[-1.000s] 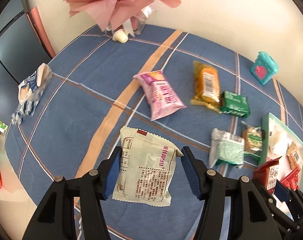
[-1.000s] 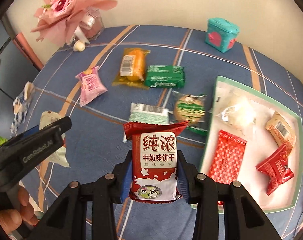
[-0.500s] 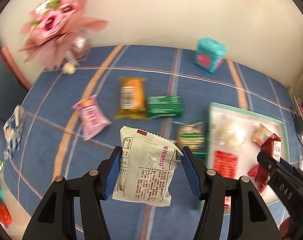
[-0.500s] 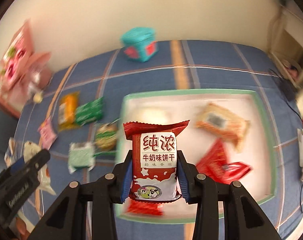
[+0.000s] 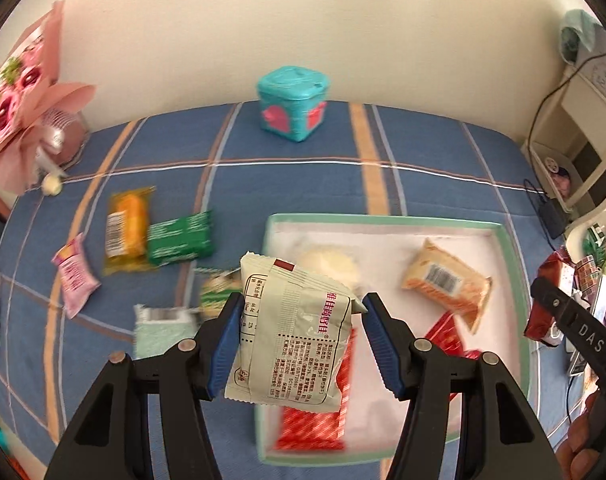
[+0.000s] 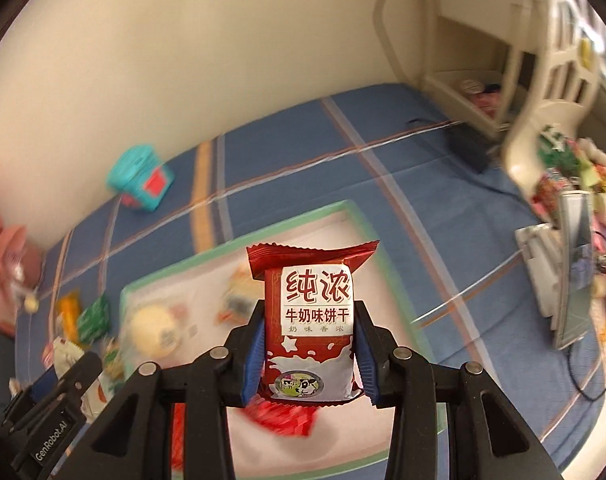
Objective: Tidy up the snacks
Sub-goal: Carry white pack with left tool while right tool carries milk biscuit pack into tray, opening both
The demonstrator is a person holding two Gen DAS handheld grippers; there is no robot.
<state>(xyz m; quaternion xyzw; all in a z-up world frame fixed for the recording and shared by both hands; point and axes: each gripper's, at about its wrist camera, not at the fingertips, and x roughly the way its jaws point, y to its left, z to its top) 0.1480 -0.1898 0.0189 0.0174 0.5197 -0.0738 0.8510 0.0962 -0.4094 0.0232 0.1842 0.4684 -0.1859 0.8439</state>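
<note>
1. Far left: pink bouquet (image 5: 27, 92) against the wall, at the edge of the blue striped cloth (image 5: 287, 184).
2. Loose on the cloth: pink packet (image 5: 74, 275), orange packet (image 5: 126, 229), green packet (image 5: 180, 236) just beside it, pale green packet (image 5: 163, 330) nearer.
3. Teal box (image 5: 292, 102) by the wall, well apart from the packets.
4. Left gripper (image 5: 299, 344) clamped on a cream packet (image 5: 291, 336), held above the near left corner of the tray (image 5: 517, 276).
5. In the tray: white bun (image 5: 330, 266), tan packet (image 5: 447, 284), red packets (image 5: 315, 420).
6. Right gripper (image 6: 309, 354) squeezed tight on a red biscuit packet (image 6: 313, 320), upright, over the tray's near part.
</note>
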